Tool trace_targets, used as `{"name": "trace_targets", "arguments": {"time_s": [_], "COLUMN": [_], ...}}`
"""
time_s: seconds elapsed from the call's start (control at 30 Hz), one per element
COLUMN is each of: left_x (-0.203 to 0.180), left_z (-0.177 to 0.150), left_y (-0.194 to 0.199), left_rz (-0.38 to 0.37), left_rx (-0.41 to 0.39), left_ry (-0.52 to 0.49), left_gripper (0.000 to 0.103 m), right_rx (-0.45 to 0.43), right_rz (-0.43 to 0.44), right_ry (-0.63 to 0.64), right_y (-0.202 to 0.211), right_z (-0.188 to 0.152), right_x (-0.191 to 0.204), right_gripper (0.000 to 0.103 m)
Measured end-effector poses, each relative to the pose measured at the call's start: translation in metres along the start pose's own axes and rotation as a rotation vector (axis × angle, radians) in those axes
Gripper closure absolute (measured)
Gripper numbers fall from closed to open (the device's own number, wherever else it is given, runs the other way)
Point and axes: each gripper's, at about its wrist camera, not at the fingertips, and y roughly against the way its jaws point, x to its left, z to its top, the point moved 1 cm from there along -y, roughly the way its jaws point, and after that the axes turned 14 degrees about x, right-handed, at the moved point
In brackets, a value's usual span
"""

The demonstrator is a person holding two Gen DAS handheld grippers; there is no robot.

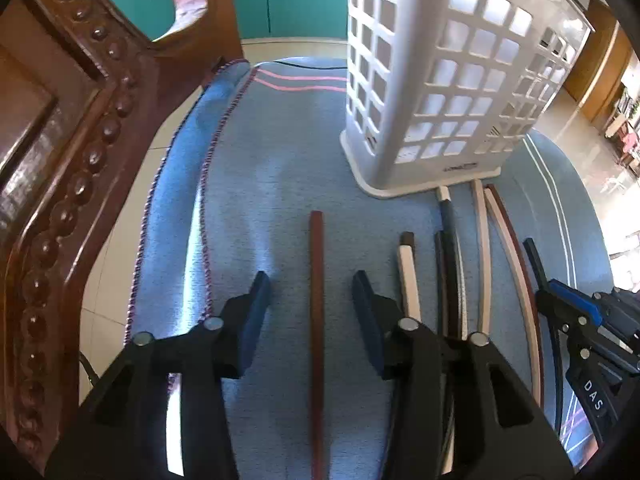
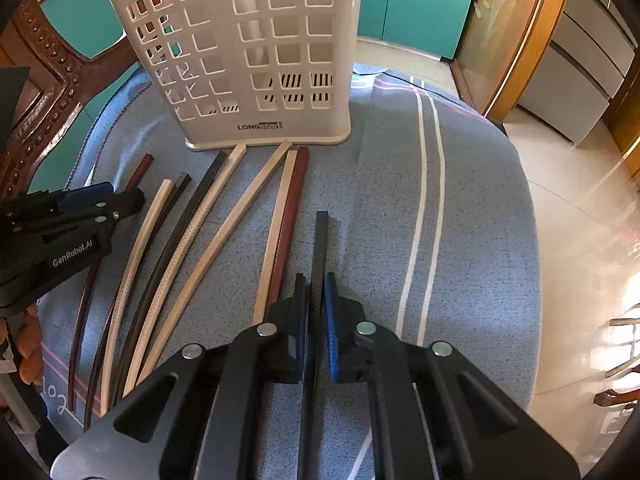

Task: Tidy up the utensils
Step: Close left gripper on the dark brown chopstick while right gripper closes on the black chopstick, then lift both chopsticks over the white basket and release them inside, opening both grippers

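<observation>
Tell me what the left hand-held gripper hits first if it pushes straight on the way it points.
Probably the dark red chopstick lying on the blue cloth, between the open fingers of the left hand-held gripper. Depth is hard to judge.

The white holder (image 2: 256,60) reads "LONG…", the left gripper (image 2: 100,208) "GenRobot.AI", the right gripper (image 1: 538,276) "DAS", the cloth (image 2: 480,240) perhaps "102".

My right gripper (image 2: 316,300) pinches a black chopstick (image 2: 321,240) lying just right of the other chopsticks (image 2: 208,240), near the white basket (image 2: 256,52).
</observation>
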Motion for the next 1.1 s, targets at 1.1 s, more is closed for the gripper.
{"name": "trace_targets", "arguments": {"time_s": [1.1], "left_x": [0.009], "left_z": [-0.078], "left_y": [0.195], "left_rz": [-0.183], "left_rx": [-0.423], "left_ry": [0.033], "left_gripper": [0.096], "right_rx": [-0.425], "right_rz": [0.278], "right_ry": [0.014], "right_y": [0.177], "right_z": [-0.055], "right_x": [-0.042], "right_gripper": [0.096]}}
